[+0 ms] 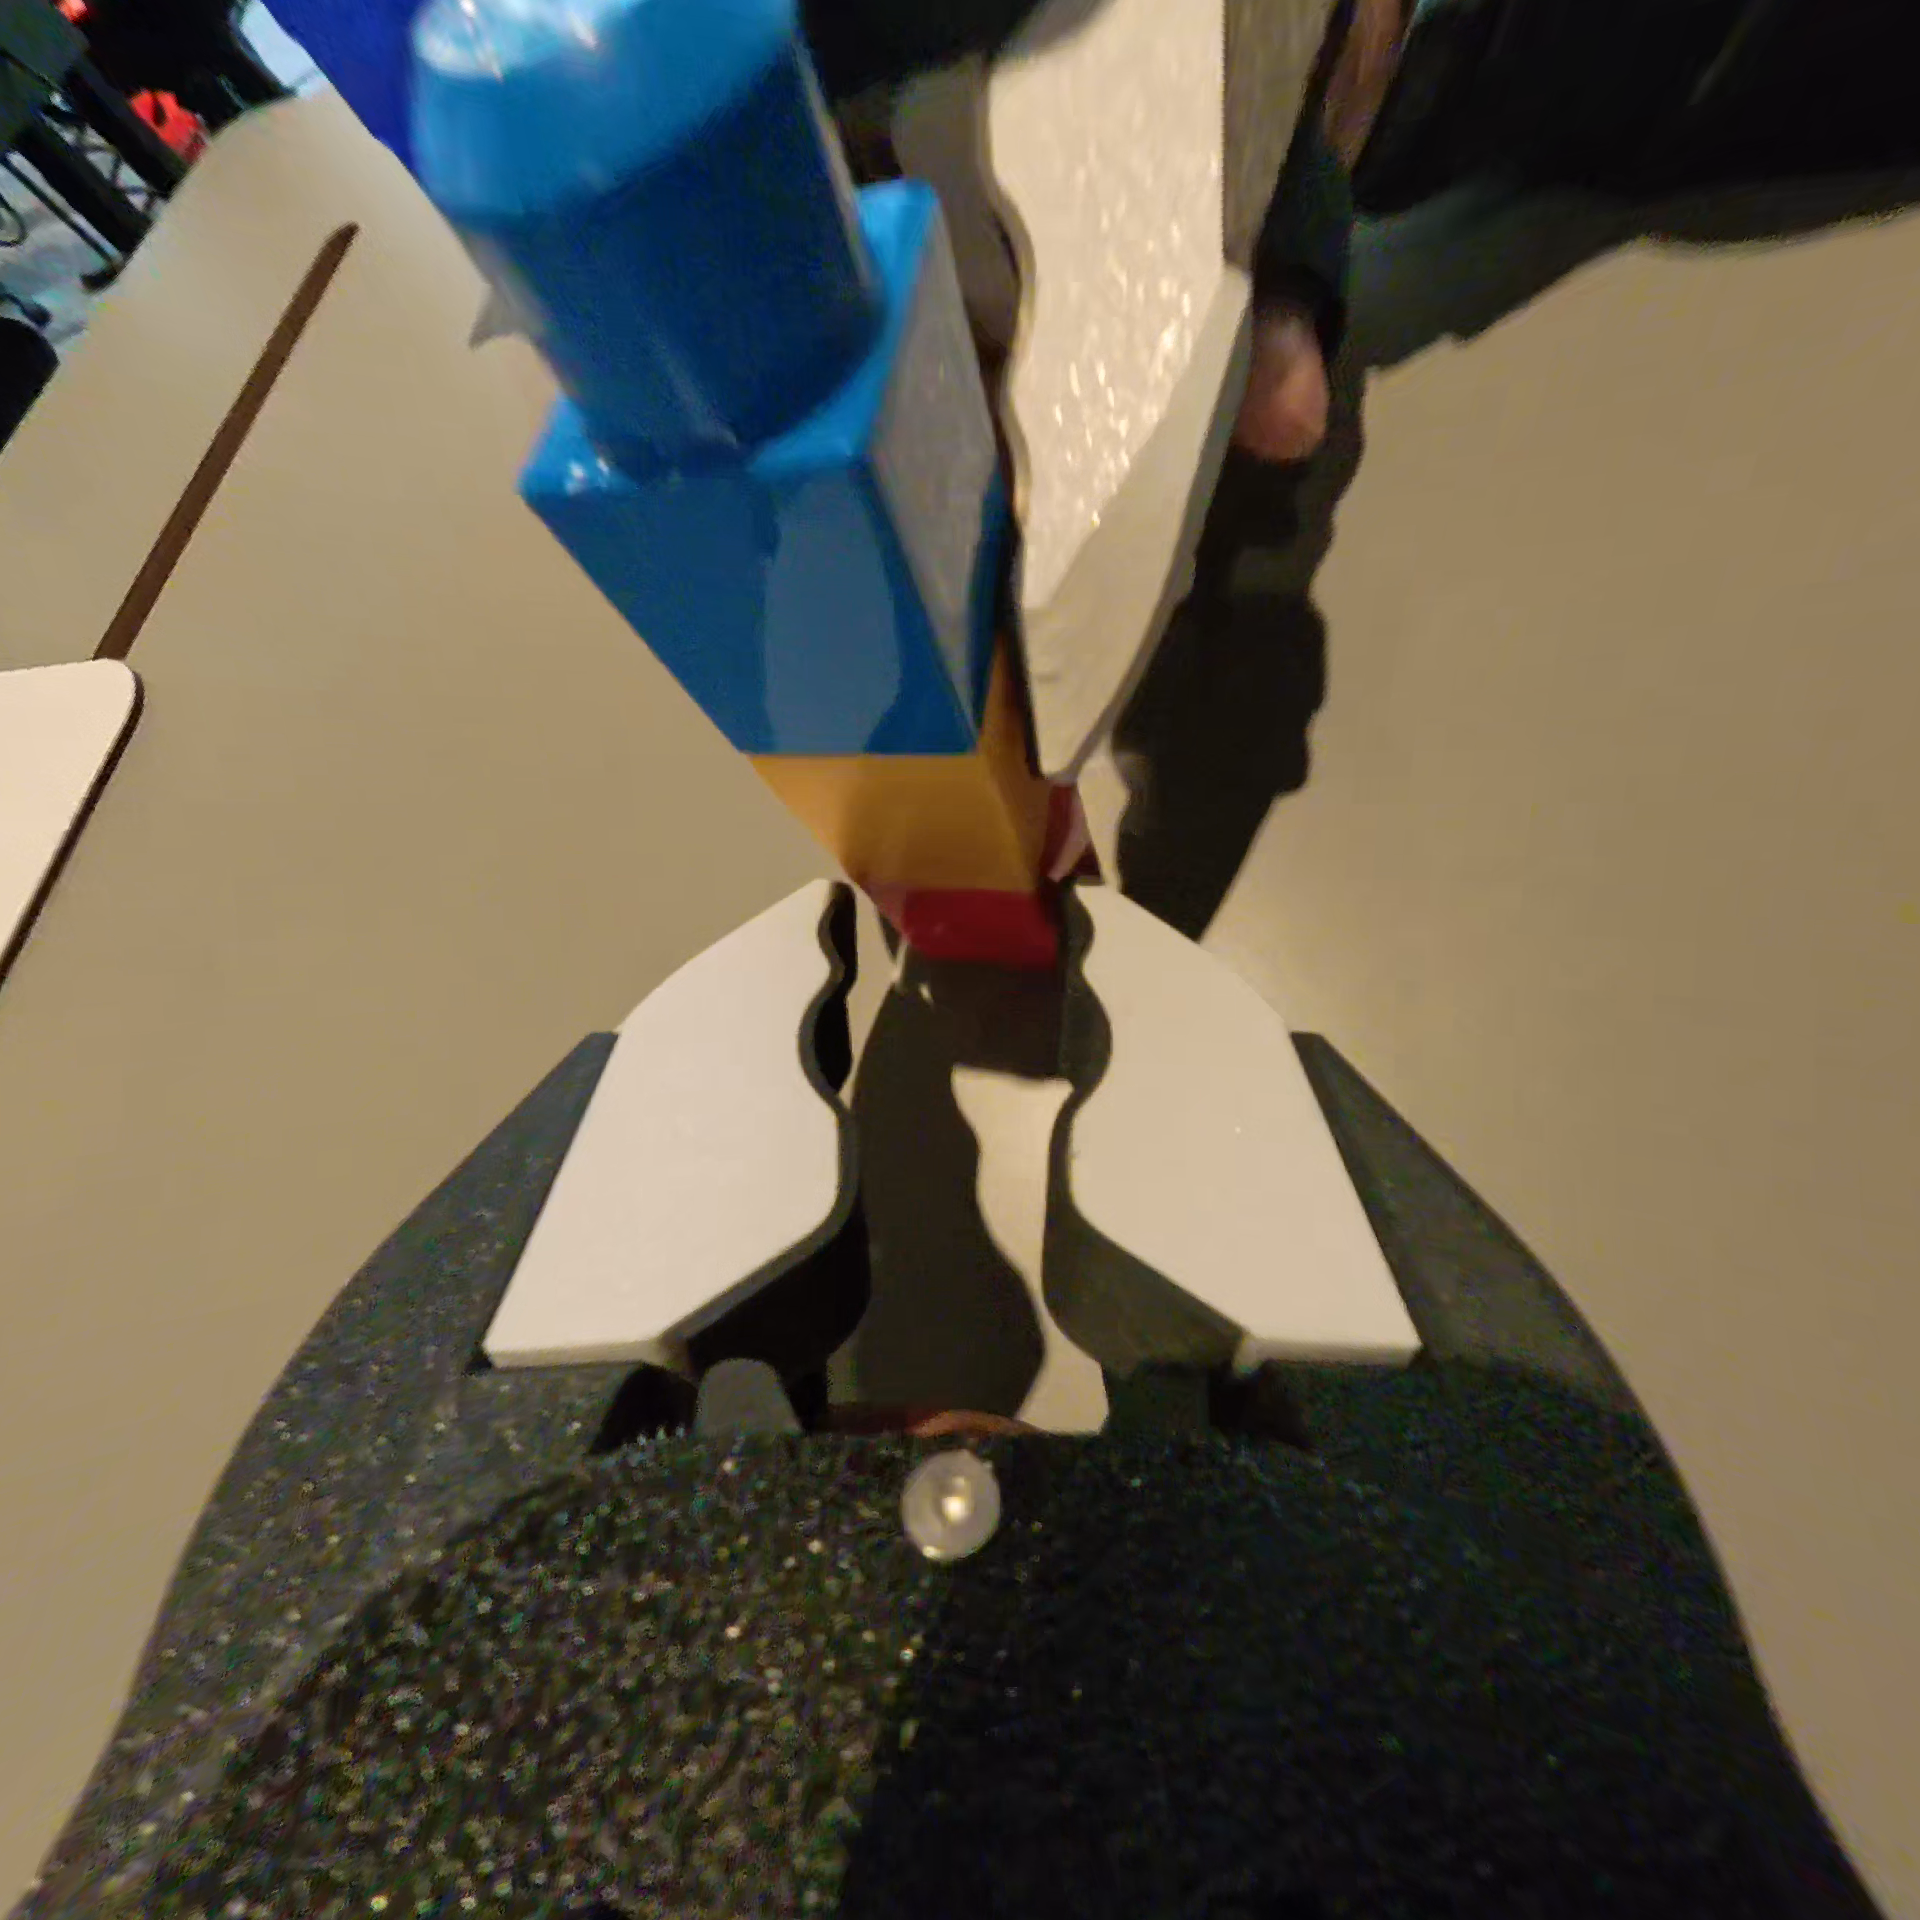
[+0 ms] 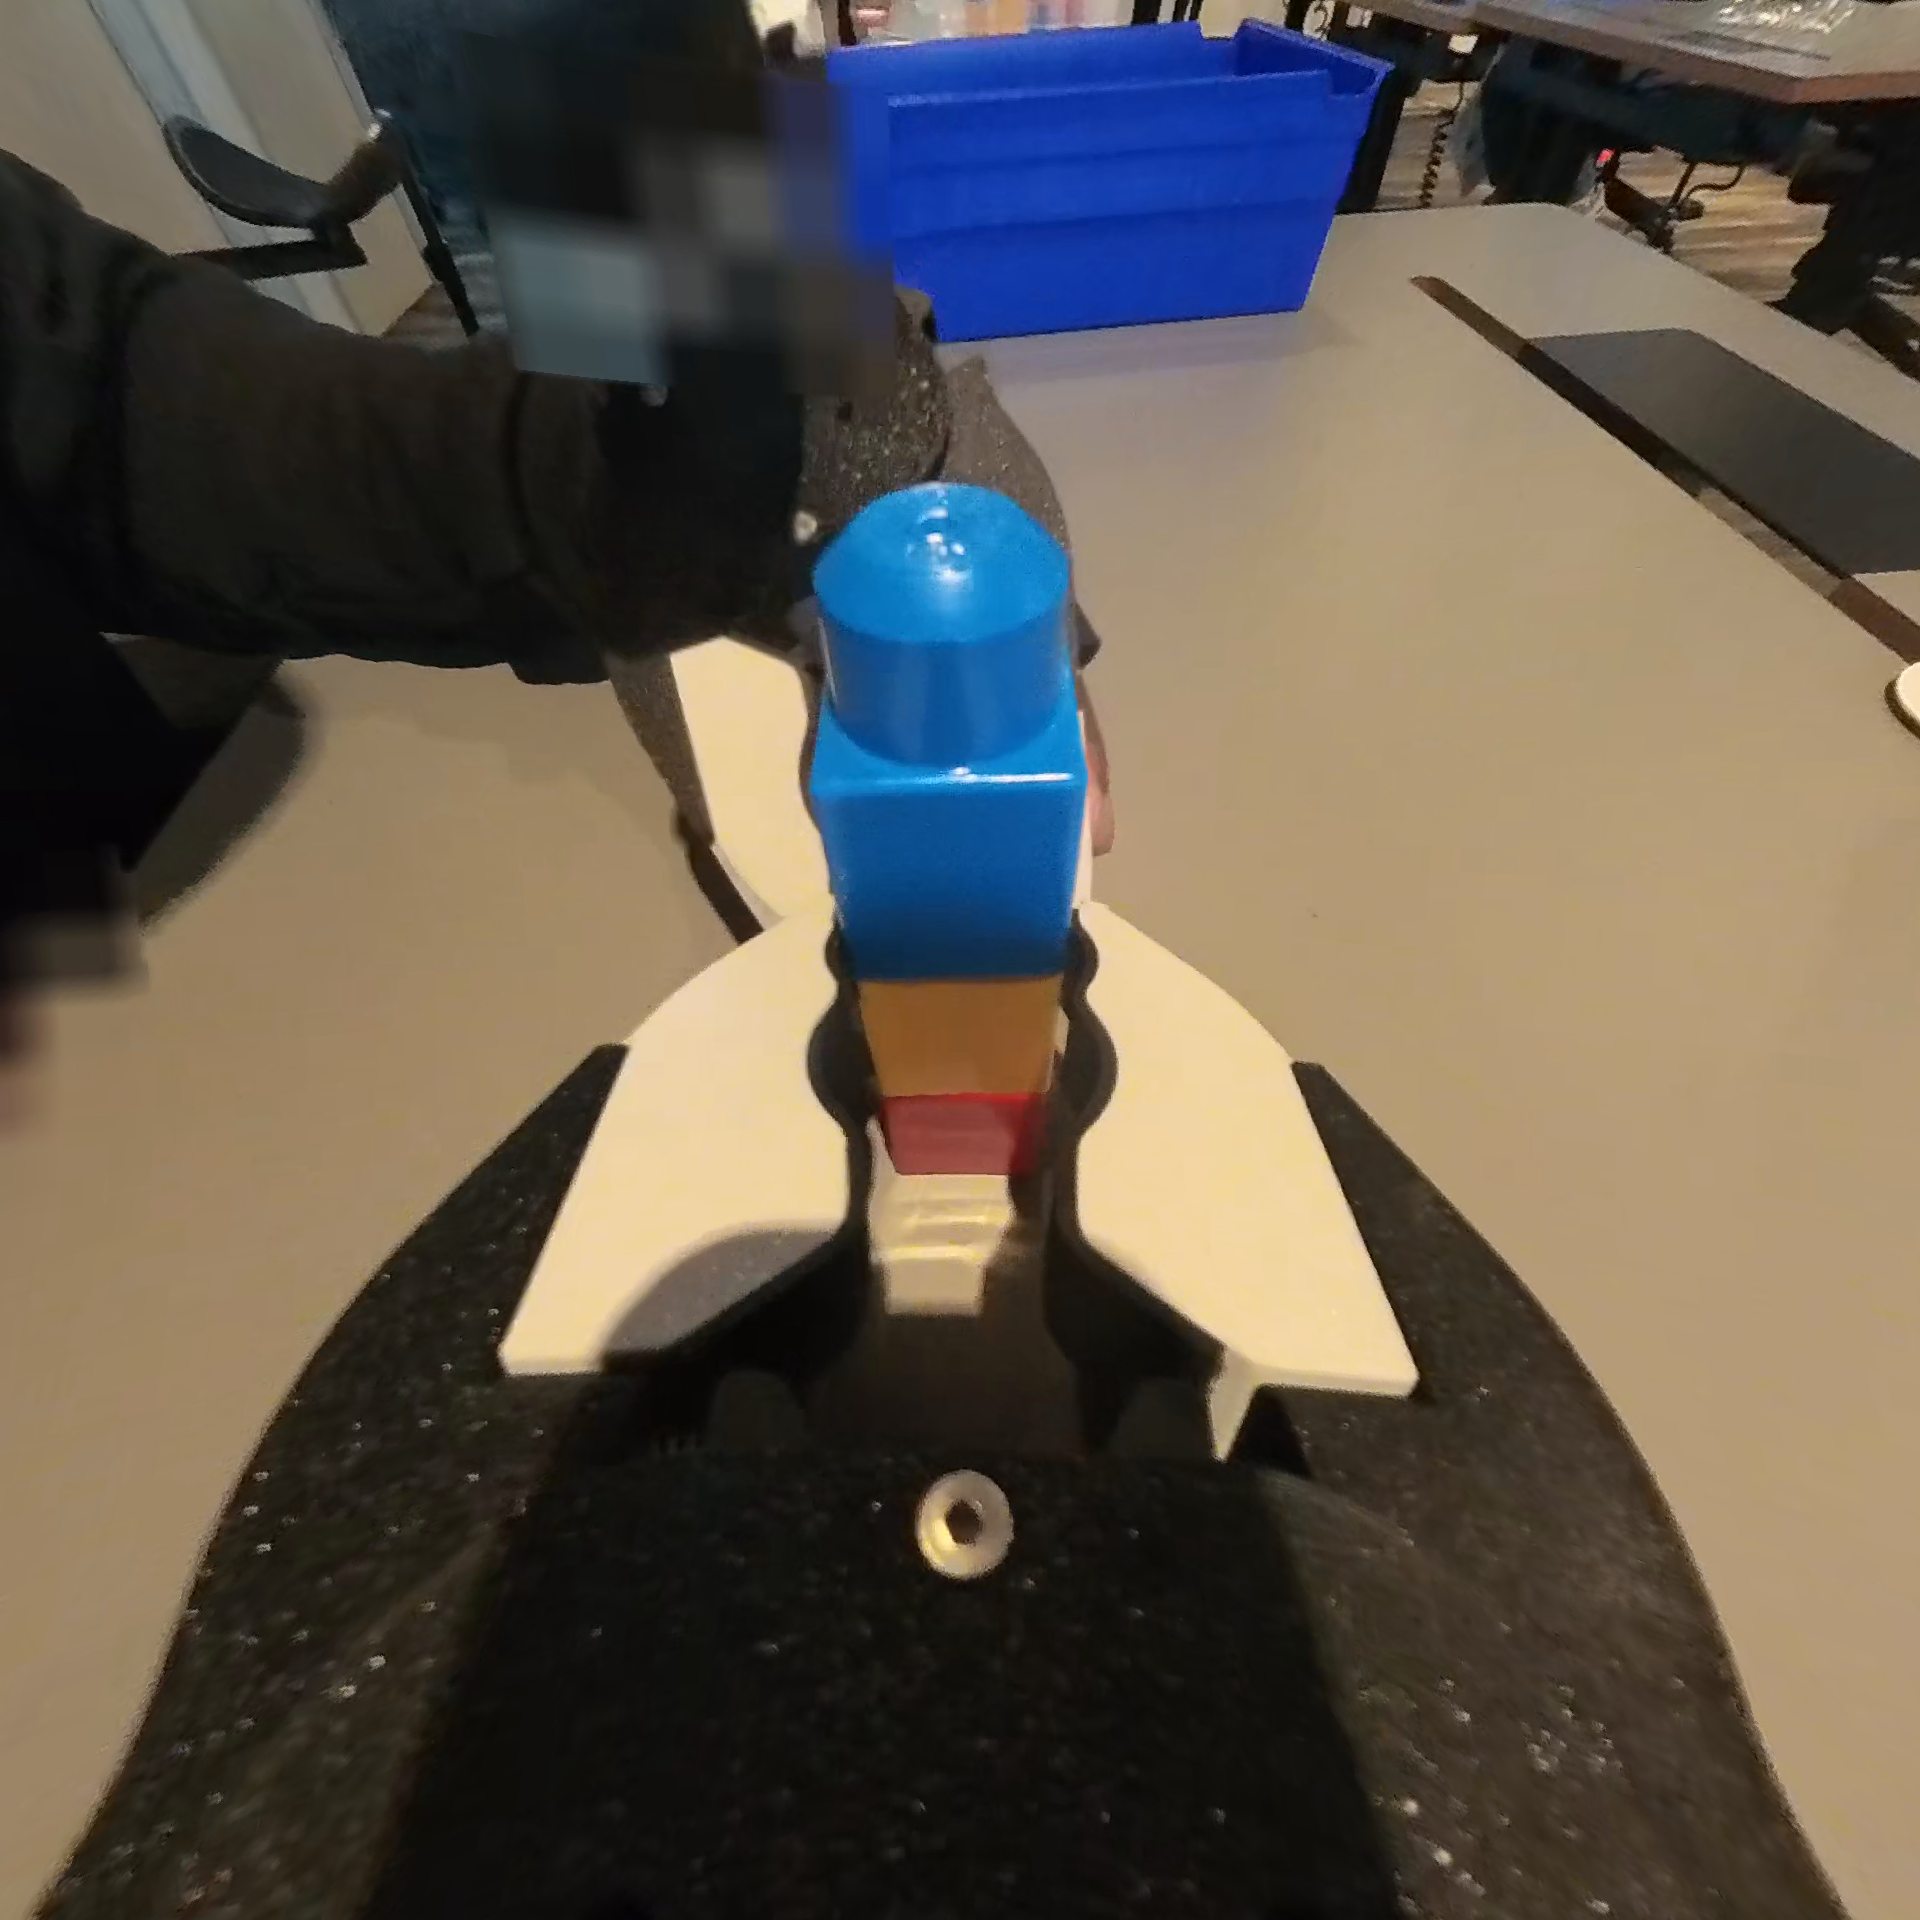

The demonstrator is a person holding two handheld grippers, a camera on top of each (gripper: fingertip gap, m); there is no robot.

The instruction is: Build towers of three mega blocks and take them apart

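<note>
Tower (image 2: 951,914) — blue on yellow on red, unlabelled — clamped by right gripper (image 2: 951,966) jaws and left gripper (image 1: 961,925) jaws.

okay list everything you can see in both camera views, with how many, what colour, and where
blue block: one, blue, top of the tower, round stud up
yellow block: one, yellow, middle of the tower
red block: one, red, bottom of the tower
table: one, grey-beige, under everything
bin: one, blue, far end of the table
mat: one, black, flat on the table at far right
board: one, white with rounded corner, left edge of the left wrist view
chair: one, dark, beyond the table at left
sleeve: one, black, person's arm at left
left gripper: one, white fingers, either side of the red block
right gripper: one, white fingers, flanking the tower around the yellow block
</note>
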